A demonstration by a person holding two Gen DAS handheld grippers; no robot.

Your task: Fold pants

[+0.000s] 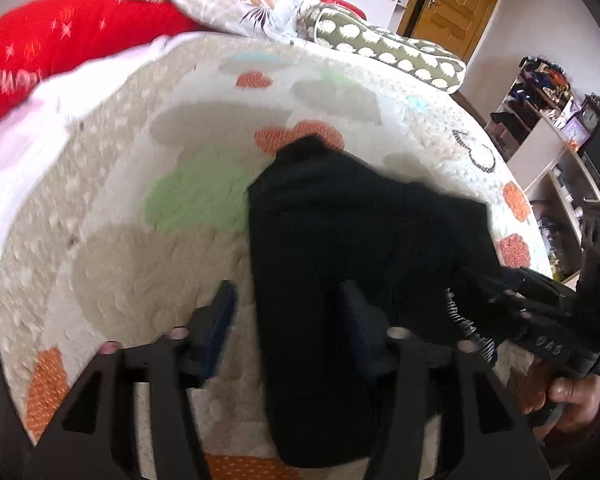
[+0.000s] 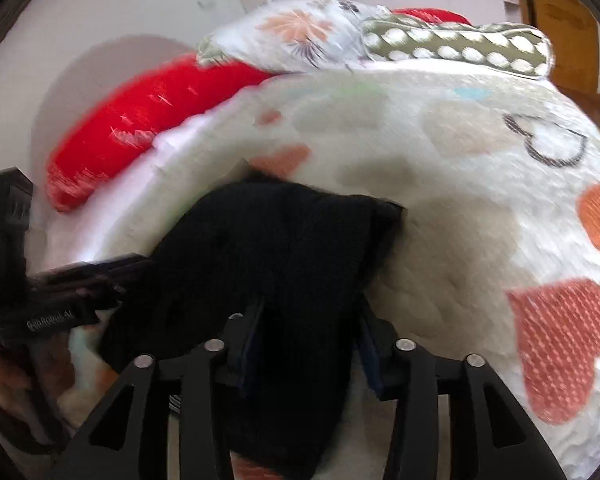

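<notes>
Heart-print blanket (image 1: 148, 264) is carrying the black pants (image 1: 340, 224), running lengthwise away from me. My left gripper (image 1: 288, 320) is standing spread around one near edge; my right gripper (image 2: 312, 332) is straddling fabric, jaws part-open.

Matt black knit pants (image 1: 340, 220) lie on a nubbly fleece blanket (image 1: 140, 260).
</notes>
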